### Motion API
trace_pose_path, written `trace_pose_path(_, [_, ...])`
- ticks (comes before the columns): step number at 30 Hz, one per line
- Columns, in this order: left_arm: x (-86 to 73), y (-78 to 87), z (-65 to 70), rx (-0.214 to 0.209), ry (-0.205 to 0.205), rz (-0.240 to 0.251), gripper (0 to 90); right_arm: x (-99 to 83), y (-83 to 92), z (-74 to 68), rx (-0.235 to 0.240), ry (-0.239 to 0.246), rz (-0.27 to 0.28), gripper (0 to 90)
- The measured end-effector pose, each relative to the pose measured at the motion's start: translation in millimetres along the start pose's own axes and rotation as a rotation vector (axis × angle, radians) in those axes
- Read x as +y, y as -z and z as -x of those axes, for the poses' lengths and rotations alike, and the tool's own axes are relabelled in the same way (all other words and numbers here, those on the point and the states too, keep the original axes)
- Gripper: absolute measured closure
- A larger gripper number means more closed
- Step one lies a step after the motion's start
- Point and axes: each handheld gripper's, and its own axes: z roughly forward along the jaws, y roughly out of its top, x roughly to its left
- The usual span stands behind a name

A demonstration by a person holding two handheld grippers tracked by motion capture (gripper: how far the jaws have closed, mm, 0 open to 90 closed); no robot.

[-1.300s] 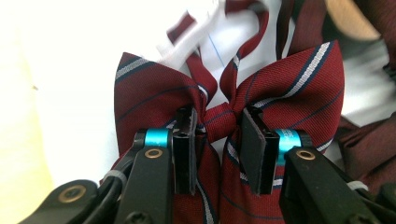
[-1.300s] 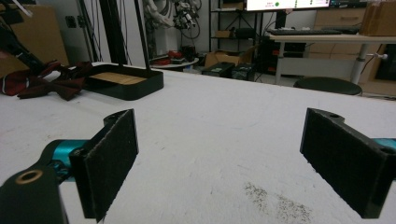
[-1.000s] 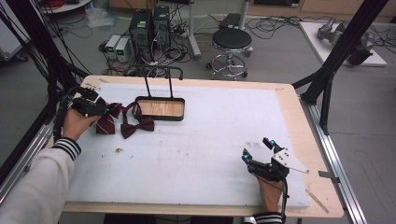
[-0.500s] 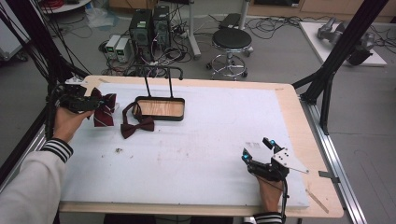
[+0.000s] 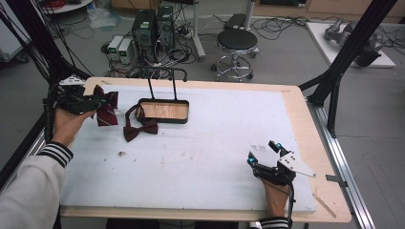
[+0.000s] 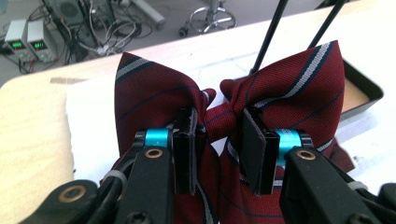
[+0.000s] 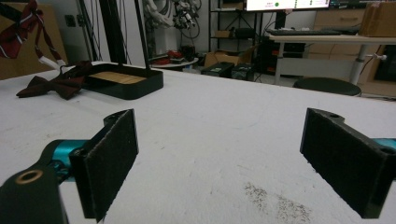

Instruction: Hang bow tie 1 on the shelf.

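Observation:
My left gripper point(image 5: 98, 101) is shut on the knot of a striped burgundy bow tie point(image 5: 106, 107) and holds it in the air over the table's far left corner. In the left gripper view the jaws pinch the bow tie point(image 6: 289, 88) at its centre, its wings spread to both sides of the gripper point(image 6: 218, 115). A plain burgundy bow tie point(image 5: 140, 129) lies on the white mat, touching the front left of a black tray point(image 5: 162, 121) with a wooden floor and a tall handle. My right gripper point(image 5: 261, 152) rests open near the front right edge, nothing between its pads point(image 7: 219, 126).
The white mat point(image 5: 215, 138) covers most of the wooden table point(image 5: 298, 109). Black frame posts point(image 5: 344, 62) stand at the right corner and along the left side. A stool point(image 5: 237, 40) and computer cases point(image 5: 153, 24) stand on the floor beyond the far edge.
My left gripper has lifted the striped bow tie off the mat and carried it left and toward the far corner, away from the plain bow tie. The right gripper has stayed put.

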Motion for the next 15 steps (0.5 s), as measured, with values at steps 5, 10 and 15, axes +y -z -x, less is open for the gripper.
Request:
trace_pose_path(5, [11.7,6.7,5.5,-0.017,-0.023,0.031,67.9,0.0,-0.1,0.3,0.0,0.001,0.002,10.6])
trace_pose_path(10, [19.9,11.8,6.7,-0.028,-0.028,0.046,67.9,0.0,0.0,0.3,0.001,-0.002,0.001,10.6])
trace_pose_path(15, [28.9,17.9,7.9,-0.029,-0.038,0.063,67.9,0.0,-0.1,0.3,0.001,-0.001,0.0,10.6])
